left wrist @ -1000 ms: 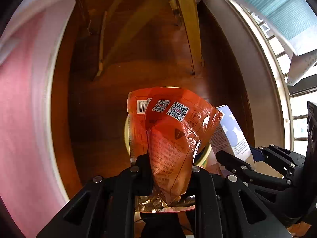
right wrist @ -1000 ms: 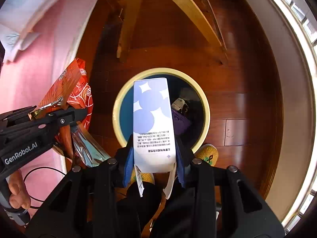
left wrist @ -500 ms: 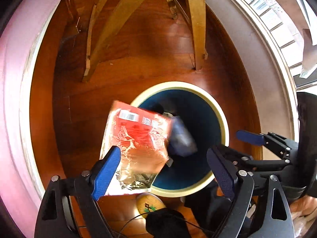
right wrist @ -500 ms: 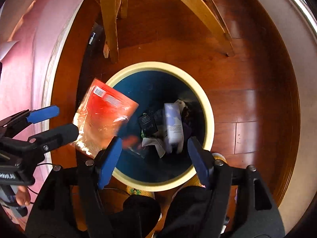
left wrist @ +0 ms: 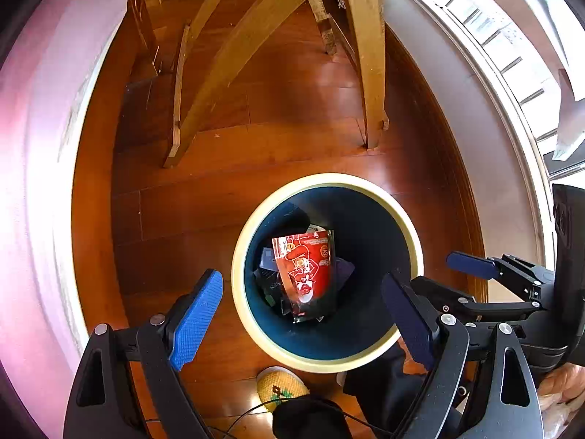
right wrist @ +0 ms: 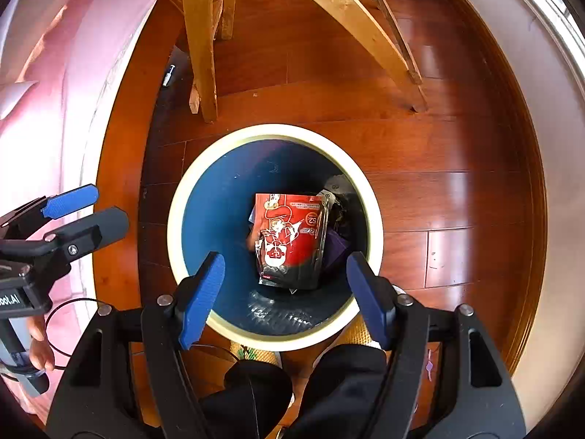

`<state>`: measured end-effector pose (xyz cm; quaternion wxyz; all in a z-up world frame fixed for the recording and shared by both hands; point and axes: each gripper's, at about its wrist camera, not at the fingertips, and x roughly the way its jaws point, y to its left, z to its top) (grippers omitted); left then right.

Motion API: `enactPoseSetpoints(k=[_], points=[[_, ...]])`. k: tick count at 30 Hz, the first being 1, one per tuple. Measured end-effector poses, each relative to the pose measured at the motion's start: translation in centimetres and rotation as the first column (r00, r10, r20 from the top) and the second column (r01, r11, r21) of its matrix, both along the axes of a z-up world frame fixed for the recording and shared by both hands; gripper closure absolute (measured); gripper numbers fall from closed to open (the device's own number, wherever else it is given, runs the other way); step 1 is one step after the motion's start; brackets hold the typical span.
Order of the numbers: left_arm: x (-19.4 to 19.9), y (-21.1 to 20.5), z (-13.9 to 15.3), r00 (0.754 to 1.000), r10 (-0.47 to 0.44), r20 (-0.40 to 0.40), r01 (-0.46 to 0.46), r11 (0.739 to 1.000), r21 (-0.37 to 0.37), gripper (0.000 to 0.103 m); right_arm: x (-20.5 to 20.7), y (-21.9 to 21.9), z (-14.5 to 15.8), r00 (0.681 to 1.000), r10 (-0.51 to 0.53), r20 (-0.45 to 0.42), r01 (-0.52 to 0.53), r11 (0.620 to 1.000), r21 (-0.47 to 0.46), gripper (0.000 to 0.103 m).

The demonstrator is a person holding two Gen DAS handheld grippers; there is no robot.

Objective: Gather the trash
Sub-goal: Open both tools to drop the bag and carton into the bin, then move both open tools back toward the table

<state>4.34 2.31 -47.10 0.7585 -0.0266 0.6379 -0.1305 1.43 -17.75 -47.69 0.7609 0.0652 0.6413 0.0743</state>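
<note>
**Operator:** Over the bin, my left claw (left wrist: 303,318) and right claw (right wrist: 285,292) both hang with jaws spread wide and nothing between them, pointing steeply down so that anything let go falls inside.

**Colleague:** And the trash?

**Operator:** The red foil snack packet (right wrist: 290,239) lies on top of the other litter in the round dark-blue bin with a cream rim (right wrist: 270,131). The bin stands on a glossy reddish wooden floor (right wrist: 438,190), near pale wooden chair legs (right wrist: 199,36), with a pink bed edge (right wrist: 55,73) to one side.
</note>
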Motion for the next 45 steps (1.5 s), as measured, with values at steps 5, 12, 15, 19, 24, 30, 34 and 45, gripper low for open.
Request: enactPoseSetpoints(k=[5,12,15,19,24,30,34,45], points=[[-1.0,-0.3,3.6,1.000,0.004,0.010,-0.004,1.000,-0.001,0.013,-0.4,0.7,3.2,1.000,0.005,0.002,-0.005,1.000,-0.002,0.036],[-2.2,0.3,13.2,0.997,0.039,0.065,-0.038,0.999,-0.017,0.013,-1.4,1.5,11.9,1.000,0.004,0.026,-0.004,1.000,-0.005,0.036],[-2.7,0.8,18.4,0.993,0.051,0.107,-0.048,0.998,-0.026,0.013,-1.9,2.0,16.6,0.998,0.011,0.056,-0.010,1.000,-0.003,0.036],[-3.6,1.3,25.0,0.988,0.059,0.144,-0.055,0.998,-0.028,0.013,-2.7,2.5,23.3,0.994,0.020,0.106,-0.020,1.000,0.004,0.036],[-4.9,2.0,33.1,0.975,0.066,0.212,-0.058,0.997,-0.044,0.013,-3.8,3.1,31.1,0.987,0.015,0.162,-0.018,1.000,0.015,0.036],[-5.5,2.5,41.6,0.945,0.075,0.318,-0.058,0.996,-0.061,0.013,-4.3,4.5,39.5,0.966,0.058,0.253,-0.066,0.998,0.022,0.036],[-4.9,3.2,46.4,0.918,0.110,0.380,-0.086,0.993,-0.081,0.013,-3.9,5.3,44.5,0.940,0.096,0.329,-0.106,0.994,0.013,0.036],[-0.4,4.4,54.1,0.863,0.230,0.449,-0.198,0.973,-0.117,0.013,1.8,4.1,52.4,0.874,0.163,0.457,-0.188,0.982,0.008,0.036]])
